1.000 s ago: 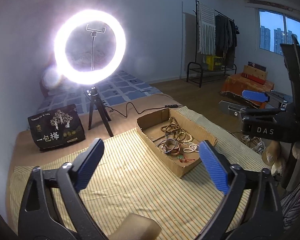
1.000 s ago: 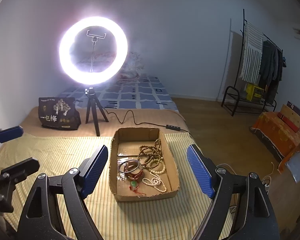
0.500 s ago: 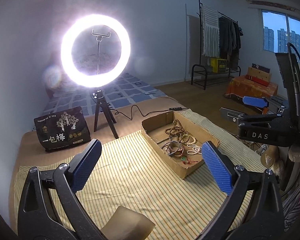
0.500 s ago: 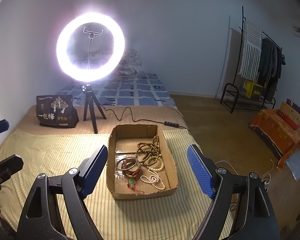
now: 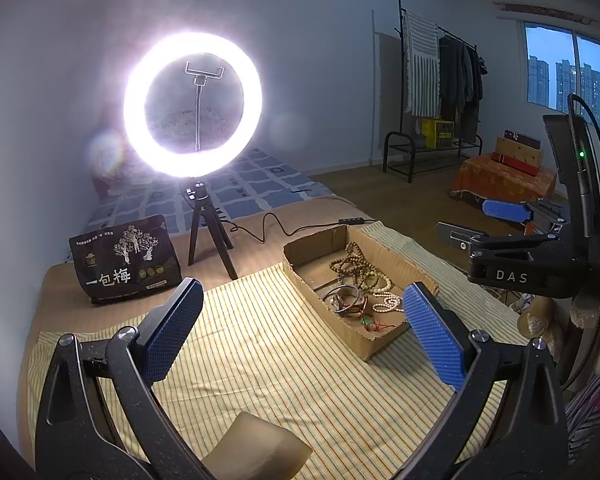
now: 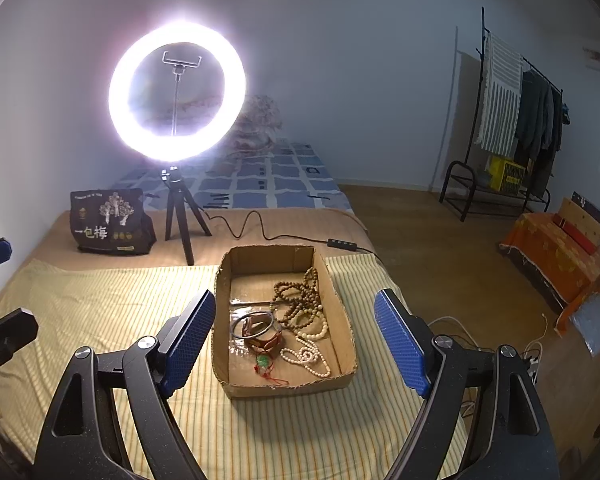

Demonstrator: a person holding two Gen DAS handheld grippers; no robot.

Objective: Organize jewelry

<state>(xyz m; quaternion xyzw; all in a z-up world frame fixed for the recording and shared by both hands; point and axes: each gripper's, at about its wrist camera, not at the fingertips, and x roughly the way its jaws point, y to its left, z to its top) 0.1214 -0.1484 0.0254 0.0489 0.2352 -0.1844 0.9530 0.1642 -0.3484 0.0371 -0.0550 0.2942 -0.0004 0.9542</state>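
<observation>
Cardboard box (image 6: 284, 386) nearer right claw (image 6: 294, 344).

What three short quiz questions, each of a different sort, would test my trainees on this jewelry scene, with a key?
1. True or false: the right gripper is shut on a bracelet.
2. Where does the white bead necklace lie? A) on the striped cloth; B) inside the cardboard box; C) beside the black bag.
3. Fill in: the ring light stands on a small ____.

Key
1. False: both it and the left gripper hold nothing, jaws wide open.
2. B, beside the brown bead strands.
3. Tripod.
</observation>
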